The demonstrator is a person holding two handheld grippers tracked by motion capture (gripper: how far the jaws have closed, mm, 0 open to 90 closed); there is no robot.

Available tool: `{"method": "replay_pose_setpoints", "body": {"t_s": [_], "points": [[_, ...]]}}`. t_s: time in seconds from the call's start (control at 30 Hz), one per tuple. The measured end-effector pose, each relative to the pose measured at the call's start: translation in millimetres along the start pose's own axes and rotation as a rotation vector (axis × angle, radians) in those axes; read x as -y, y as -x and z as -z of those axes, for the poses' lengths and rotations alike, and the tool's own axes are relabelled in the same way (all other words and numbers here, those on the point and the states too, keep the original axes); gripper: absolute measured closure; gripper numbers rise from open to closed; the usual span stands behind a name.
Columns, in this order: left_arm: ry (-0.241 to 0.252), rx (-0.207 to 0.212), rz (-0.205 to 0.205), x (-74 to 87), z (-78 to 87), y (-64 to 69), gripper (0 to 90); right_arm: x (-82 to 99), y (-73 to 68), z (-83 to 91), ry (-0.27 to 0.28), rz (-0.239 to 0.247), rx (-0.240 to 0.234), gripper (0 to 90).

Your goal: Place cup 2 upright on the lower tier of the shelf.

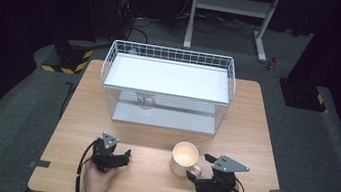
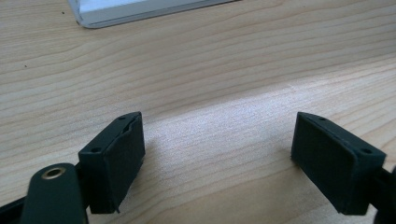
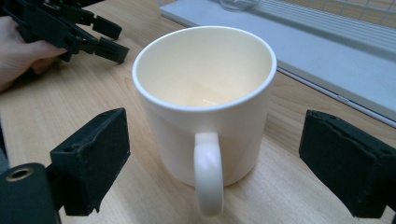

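Where dark room surrounds it, wooden table [image 1: 256, 118] bears cream mug [image 1: 184, 158].

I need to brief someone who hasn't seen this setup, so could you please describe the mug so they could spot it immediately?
On the wooden table, look in front of the white wire basket, toward the person's side. The cream mug stands upright just ahead of the right gripper, handle facing it. It is the one round, glossy, pale thing beside the black grippers.

One mug [image 1: 185, 158], one wire basket [image 1: 168, 86], one glass [image 1: 146, 101] perhaps, two grippers [image 1: 110, 156] [image 1: 218, 176].
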State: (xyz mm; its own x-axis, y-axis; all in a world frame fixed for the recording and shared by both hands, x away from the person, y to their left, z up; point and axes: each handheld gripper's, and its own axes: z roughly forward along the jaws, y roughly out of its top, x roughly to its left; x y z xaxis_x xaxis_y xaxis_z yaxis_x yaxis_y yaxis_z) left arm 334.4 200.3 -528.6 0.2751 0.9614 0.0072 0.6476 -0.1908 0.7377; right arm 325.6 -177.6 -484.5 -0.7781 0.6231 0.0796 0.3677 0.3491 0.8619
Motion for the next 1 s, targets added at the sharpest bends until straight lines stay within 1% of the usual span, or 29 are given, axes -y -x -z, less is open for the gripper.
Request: {"method": "replay_pose_setpoints", "body": {"t_s": [0.03, 0.17, 0.3, 0.37, 0.5, 0.6, 0.77, 0.9, 1.0], "points": [[0.0, 0.0, 0.0, 0.0, 0.0, 0.0, 17.6, -1.1, -0.1, -2.1, -0.006, 0.007, 0.005, 8.5], [-0.003, 0.001, -0.004, -0.1, 0.2, -0.3, 17.5, -4.5, -0.8, -9.1, -0.03, 0.012, -0.002, 8.4], [-0.003, 0.0, -0.004, -0.1, 0.2, -0.3, 17.6, -5.9, -0.9, -12.9, -0.052, 0.017, -0.003, 8.4], [-0.003, 0.0, -0.004, -0.1, 0.2, -0.2, 17.6, -6.6, -0.9, -14.9, -0.066, 0.022, 0.007, 8.4], [-0.003, 0.0, -0.004, -0.1, 0.2, -0.3, 17.6, -9.2, -2.3, -17.3, -0.071, 0.02, 0.007, 8.4], [-0.003, -0.001, -0.004, -0.1, 0.2, -0.2, 17.6, -11.5, -2.7, -19.8, -0.068, 0.035, 0.007, 8.4], [-0.004, -0.002, -0.002, -0.1, 0.1, -0.3, 17.1, -14.1, -4.3, -24.0, -0.063, 0.038, 0.011, 8.4], [-0.004, -0.002, -0.002, -0.1, 0.0, -0.4, 17.0, -14.5, -6.1, -29.2, -0.073, 0.048, 0.003, 8.3], [-0.004, -0.002, -0.003, -0.1, 0.0, -0.3, 17.0, -15.2, -7.0, -31.3, -0.082, 0.046, 0.01, 8.3]]}}
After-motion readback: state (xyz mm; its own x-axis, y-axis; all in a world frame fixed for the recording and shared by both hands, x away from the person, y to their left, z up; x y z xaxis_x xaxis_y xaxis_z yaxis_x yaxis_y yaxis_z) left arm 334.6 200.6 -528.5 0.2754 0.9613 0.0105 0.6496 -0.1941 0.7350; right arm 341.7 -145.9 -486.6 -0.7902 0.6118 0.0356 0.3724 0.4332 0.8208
